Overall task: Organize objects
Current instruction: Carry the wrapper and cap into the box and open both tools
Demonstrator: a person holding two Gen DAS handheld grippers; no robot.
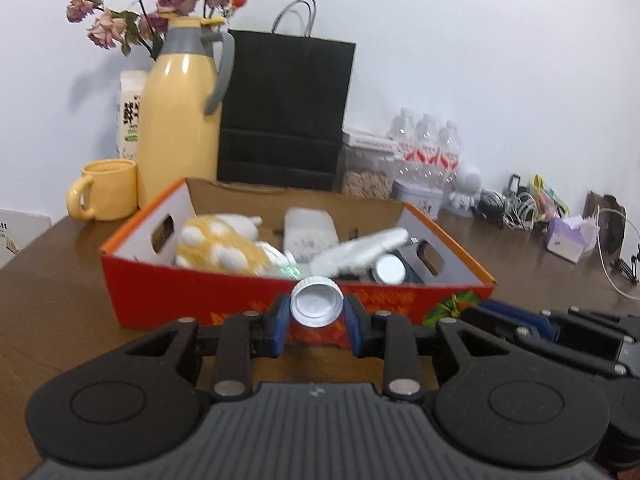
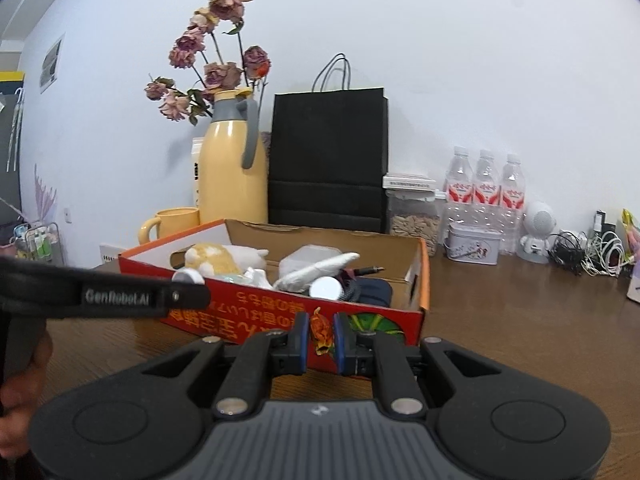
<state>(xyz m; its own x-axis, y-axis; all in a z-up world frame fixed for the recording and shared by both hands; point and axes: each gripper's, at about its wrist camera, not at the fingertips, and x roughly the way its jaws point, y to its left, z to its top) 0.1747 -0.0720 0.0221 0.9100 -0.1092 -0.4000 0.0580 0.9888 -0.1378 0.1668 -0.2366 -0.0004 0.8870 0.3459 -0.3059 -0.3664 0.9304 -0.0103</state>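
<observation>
The left gripper (image 1: 317,322) pinched a white ribbed plastic bottle cap (image 1: 317,306) before the red cardboard box (image 1: 192,296); the right gripper (image 2: 321,338) stood narrow, gripping nothing.

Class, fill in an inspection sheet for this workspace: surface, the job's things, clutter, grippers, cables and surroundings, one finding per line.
Surface: brown wooden table, bare patches visible.
Job's things: red cardboard box holding a yellow and white plush toy, a white wrapped bundle and other items; white bottle cap held just short of the box.
Clutter: yellow thermos, yellow mug, black paper bag, three water bottles, seed jar, small tin.
Grippers: left gripper shut on the cap; right gripper empty, jaws narrowly apart.
Cables: tangle at the wall, far right.
Surroundings: white wall; dried flowers behind the thermos.
</observation>
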